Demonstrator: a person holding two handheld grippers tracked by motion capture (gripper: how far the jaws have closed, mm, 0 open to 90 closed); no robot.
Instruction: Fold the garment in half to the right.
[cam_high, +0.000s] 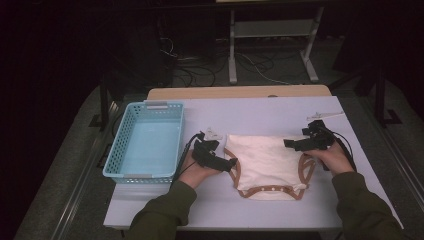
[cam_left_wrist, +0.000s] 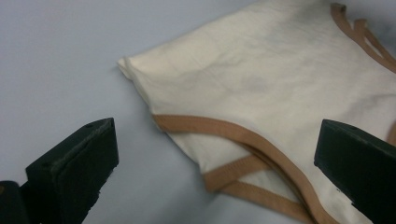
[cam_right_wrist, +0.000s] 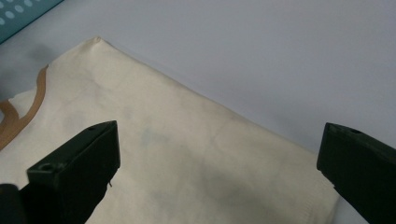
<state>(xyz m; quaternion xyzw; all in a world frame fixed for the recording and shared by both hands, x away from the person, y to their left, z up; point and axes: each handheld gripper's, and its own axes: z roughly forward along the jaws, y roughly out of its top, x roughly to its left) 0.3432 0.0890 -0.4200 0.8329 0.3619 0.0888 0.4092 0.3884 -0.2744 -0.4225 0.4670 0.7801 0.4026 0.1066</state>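
Fingers (cam_left_wrist: 74, 163) spread wide either side of cream bodysuit (cam_high: 267, 160) at frame centre; blue basket (cam_high: 145, 142) left on bench (cam_high: 280, 112).

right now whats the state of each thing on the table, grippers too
cream baby bodysuit with tan trim: folded, flat on the table, not gripped
light blue plastic basket: upright, empty
left gripper: jaws wide open, at the bodysuit's edge
right gripper: jaws wide open, over the bodysuit

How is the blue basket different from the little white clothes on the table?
The basket is light blue, stiff, with holey walls standing up; the garment is cream with brown trim, soft, and lies flat. The basket sits at the left; the garment lies in the middle between both grippers. Both rest on the table.
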